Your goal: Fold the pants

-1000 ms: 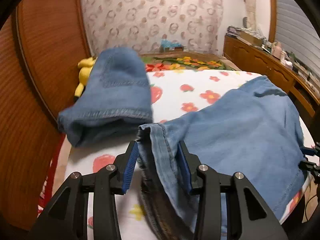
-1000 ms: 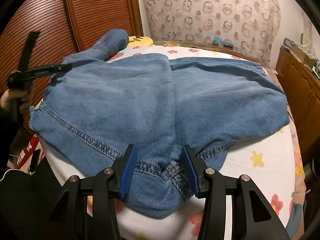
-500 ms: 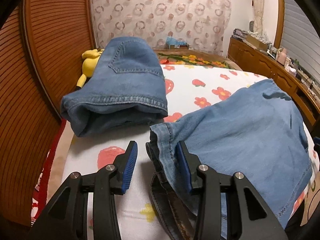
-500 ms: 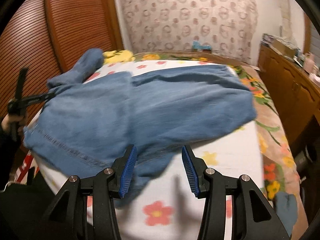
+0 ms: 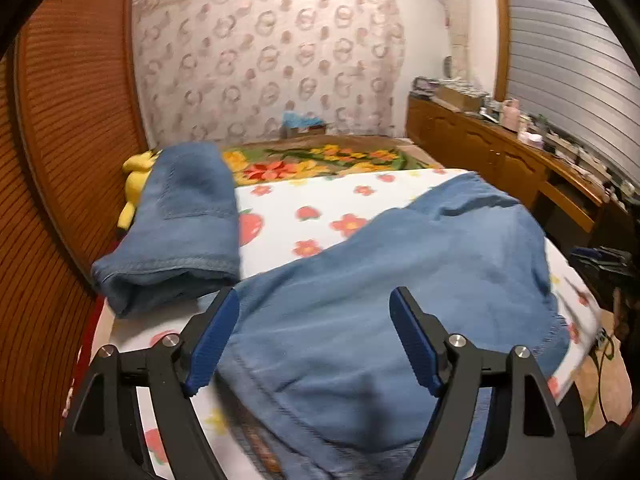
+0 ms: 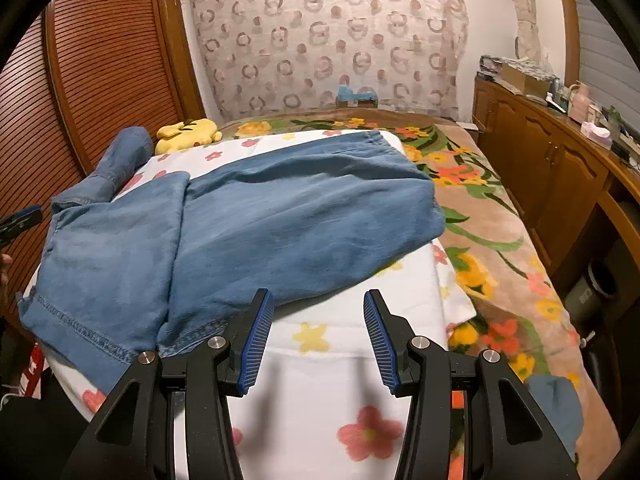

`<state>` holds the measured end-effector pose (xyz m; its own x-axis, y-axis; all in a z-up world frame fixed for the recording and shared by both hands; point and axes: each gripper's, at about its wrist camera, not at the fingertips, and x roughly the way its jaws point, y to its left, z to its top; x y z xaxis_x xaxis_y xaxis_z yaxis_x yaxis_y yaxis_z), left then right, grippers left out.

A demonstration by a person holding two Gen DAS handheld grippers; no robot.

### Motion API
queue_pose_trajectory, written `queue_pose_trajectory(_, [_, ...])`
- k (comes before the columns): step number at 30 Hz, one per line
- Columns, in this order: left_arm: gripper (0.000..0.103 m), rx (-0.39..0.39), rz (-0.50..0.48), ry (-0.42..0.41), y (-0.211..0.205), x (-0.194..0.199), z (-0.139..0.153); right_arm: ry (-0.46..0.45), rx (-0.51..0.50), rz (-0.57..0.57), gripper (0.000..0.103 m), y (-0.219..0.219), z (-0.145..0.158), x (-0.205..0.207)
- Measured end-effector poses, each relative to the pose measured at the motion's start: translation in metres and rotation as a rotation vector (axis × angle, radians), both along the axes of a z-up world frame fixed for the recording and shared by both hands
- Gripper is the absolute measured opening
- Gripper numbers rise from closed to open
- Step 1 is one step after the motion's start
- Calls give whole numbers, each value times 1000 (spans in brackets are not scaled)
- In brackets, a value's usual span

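Observation:
The blue denim pants (image 6: 280,220) lie spread across the white flowered sheet (image 6: 320,392), with one layer folded over on the left. In the left wrist view the pants (image 5: 400,280) run under my left gripper (image 5: 314,298). Its jaws are opening wide and the pads do not press the cloth. My right gripper (image 6: 318,300) stands open over bare sheet, just right of the pants' near hem, with nothing between its fingers. The left gripper's blue tip (image 6: 20,220) shows at the far left edge of the right wrist view.
A second folded denim garment (image 5: 180,232) lies at the bed's left side beside a yellow plush toy (image 5: 136,176). A slatted wooden door (image 5: 60,160) stands on the left, a long wooden cabinet (image 6: 540,168) on the right. A flowered blanket (image 6: 480,240) covers the bed's right side.
My left gripper has let go of the pants' folded edge, opened wide and drawn back. My right gripper has slid rightward off the hem onto bare sheet.

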<state>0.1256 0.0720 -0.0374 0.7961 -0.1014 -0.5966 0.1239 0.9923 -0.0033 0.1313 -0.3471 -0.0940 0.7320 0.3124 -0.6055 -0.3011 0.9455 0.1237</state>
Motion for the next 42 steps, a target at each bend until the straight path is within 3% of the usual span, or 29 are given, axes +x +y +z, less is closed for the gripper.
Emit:
queue_pose_trajectory(7, [79,7,-75,-8,-32,-6,5,0,5,-36,49,-1,3,10])
queue_pose_trajectory(10, [79,4,-88,-1,-40,-8,4,2,9,-61,56,-2,2,19])
queue_pose_trajectory(18, [79,-15,-140,15,-61,-12,-1,37,22,-126,56,-8,-2,53])
queue_pose_trajectory(29, [79,-25,-138,46,-63,-11,-12,167,51,-163,56,-6,-13,89])
queue_pose_trajectory(34, [79,-32,-130,52,-59,-10,-14,182,37,-146,56,-4,-12,97])
queue_pose_trajectory(37, [79,-35,-129,53,-58,-10,-16,181,36,-146,45,-7,-9,101])
queue_pose_trajectory(38, [79,-34,-129,53,-58,-10,-16,174,29,-146,37,-6,-8,102])
queue_pose_trajectory(42, [79,-34,-127,54,-58,-10,-16,140,-7,-171,20,-9,-9,102])
